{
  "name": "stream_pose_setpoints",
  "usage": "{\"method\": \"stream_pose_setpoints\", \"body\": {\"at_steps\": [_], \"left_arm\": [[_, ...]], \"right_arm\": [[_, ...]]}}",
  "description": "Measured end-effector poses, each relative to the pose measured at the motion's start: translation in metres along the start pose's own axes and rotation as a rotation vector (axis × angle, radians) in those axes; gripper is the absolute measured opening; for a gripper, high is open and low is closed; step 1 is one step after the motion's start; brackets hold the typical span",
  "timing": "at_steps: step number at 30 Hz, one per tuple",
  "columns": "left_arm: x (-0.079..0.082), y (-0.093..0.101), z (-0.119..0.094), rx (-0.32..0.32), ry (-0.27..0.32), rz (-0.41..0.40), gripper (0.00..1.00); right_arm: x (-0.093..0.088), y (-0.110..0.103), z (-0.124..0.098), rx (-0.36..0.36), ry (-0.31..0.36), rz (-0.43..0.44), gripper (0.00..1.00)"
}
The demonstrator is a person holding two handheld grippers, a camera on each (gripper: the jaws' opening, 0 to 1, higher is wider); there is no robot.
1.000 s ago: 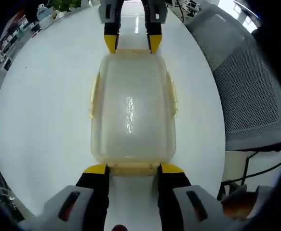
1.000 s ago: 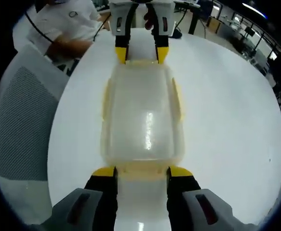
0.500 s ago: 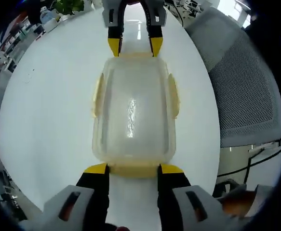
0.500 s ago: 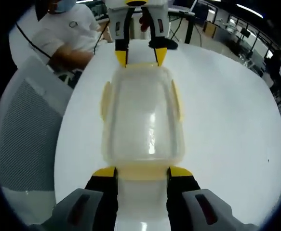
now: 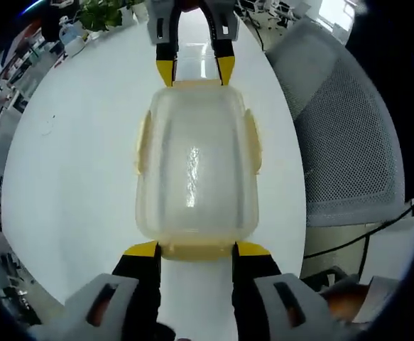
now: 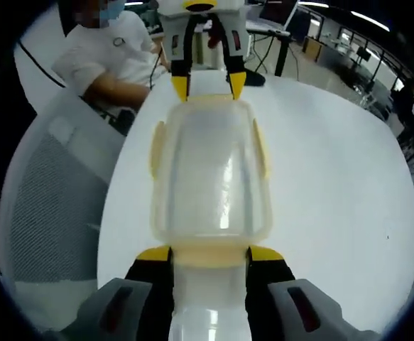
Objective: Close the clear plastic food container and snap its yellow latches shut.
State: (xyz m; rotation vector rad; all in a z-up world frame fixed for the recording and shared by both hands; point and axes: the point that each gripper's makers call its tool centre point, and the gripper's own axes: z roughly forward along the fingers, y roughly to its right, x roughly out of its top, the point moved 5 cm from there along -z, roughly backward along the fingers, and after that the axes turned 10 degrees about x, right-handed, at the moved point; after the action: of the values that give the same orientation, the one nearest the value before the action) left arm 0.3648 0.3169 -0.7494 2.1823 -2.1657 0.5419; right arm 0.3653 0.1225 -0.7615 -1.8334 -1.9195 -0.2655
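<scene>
the left hand-held gripper point(image 5: 189, 249) is spread wide, its yellow tips touching the near end latch point(image 5: 196, 251) of the clear container point(image 5: 194, 167) on the white bench point(image 5: 72, 177). the right hand-held gripper point(image 6: 209, 253) is equally spread at the opposite end latch point(image 6: 209, 253); whether either grips, i cannot tell.

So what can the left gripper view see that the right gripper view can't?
The left gripper view alone takes in a green plant past the table's far edge.

The right gripper view alone takes in a seated person in a white shirt beyond the table.

Both share the clear container on the white table, its yellow latches along the sides, a grey mesh chair, and a gripper at each short end: the left gripper and the right gripper, jaws apart.
</scene>
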Motion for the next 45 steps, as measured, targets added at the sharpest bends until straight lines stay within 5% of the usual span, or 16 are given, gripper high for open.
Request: {"method": "stream_pose_setpoints", "body": {"at_steps": [13, 24, 45], "left_arm": [[0.015, -0.023, -0.025, 0.012, 0.009, -0.01, 0.38], [0.022, -0.023, -0.023, 0.001, -0.002, -0.014, 0.38], [0.064, -0.019, -0.007, -0.021, -0.006, -0.017, 0.38]], "right_arm": [[0.012, 0.012, -0.041, -0.005, -0.021, -0.022, 0.37], [0.007, 0.012, -0.044, -0.001, -0.036, -0.018, 0.37], [-0.037, 0.006, -0.057, 0.012, -0.06, 0.006, 0.37]]}}
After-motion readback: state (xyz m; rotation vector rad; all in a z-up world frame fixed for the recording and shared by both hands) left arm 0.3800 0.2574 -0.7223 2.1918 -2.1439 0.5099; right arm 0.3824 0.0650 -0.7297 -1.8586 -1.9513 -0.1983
